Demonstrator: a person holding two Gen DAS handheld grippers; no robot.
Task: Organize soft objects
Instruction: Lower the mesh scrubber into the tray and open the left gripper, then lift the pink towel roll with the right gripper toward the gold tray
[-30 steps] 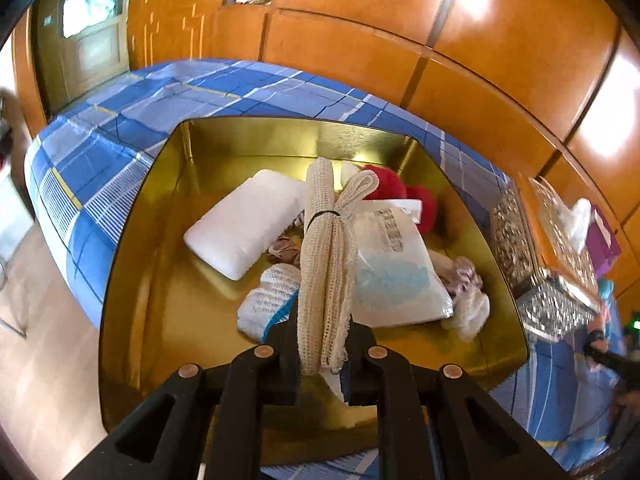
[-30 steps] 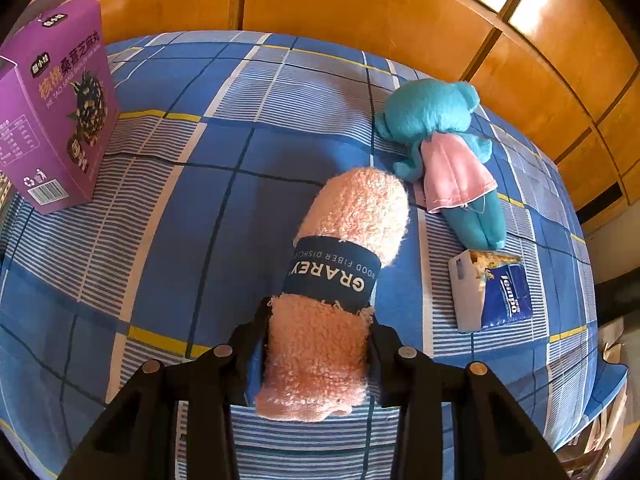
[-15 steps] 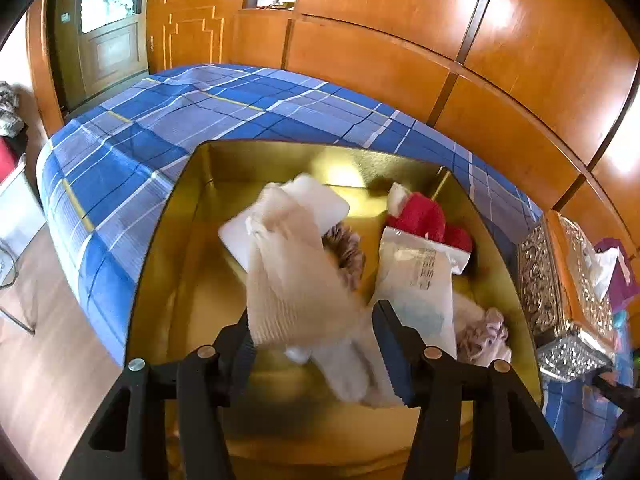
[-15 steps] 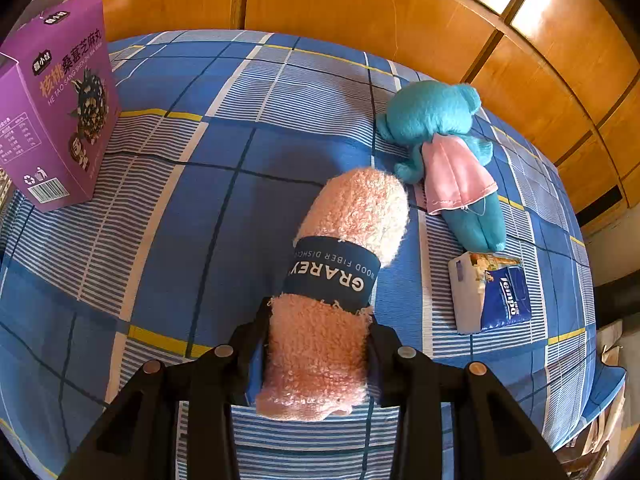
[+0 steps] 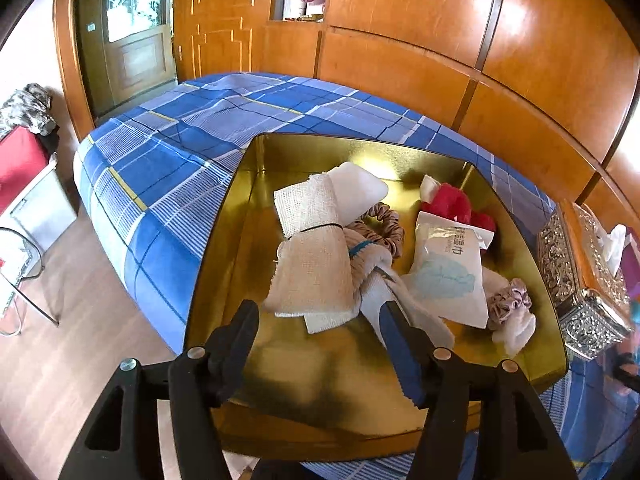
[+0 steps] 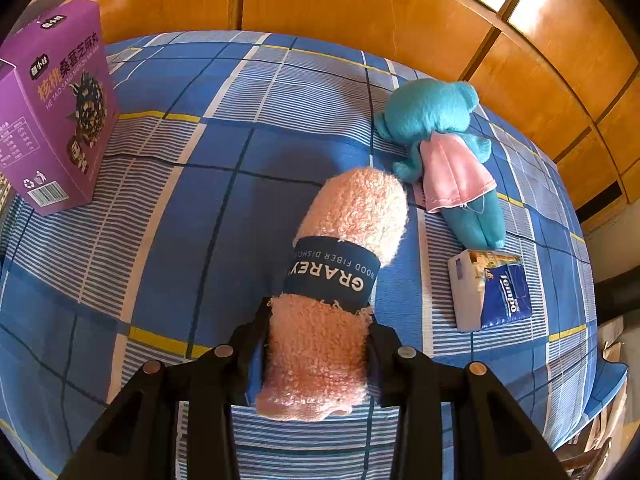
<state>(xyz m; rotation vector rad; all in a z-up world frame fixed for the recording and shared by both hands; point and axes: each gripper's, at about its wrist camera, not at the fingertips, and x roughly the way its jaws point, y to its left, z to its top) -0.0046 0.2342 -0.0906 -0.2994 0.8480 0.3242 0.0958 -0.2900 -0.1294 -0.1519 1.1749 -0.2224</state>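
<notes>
The cloth roll (image 5: 314, 256) lies mid-tray (image 5: 224, 264). My left gripper (image 5: 318, 328) is spread, empty. My right gripper (image 6: 316, 344) clamps the pink towel (image 6: 340, 272) above the bed's (image 6: 160, 200) near edge. Risk: a soft grip could let the fluffy towel slip out.

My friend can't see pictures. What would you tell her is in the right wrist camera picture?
The right gripper has its fingers closed on a fluffy pink rolled towel with a dark blue label, above a blue plaid bedsheet. On the sheet lie a teal stuffed toy in a pink dress and a tissue pack, and a purple box stands at the left.
</notes>
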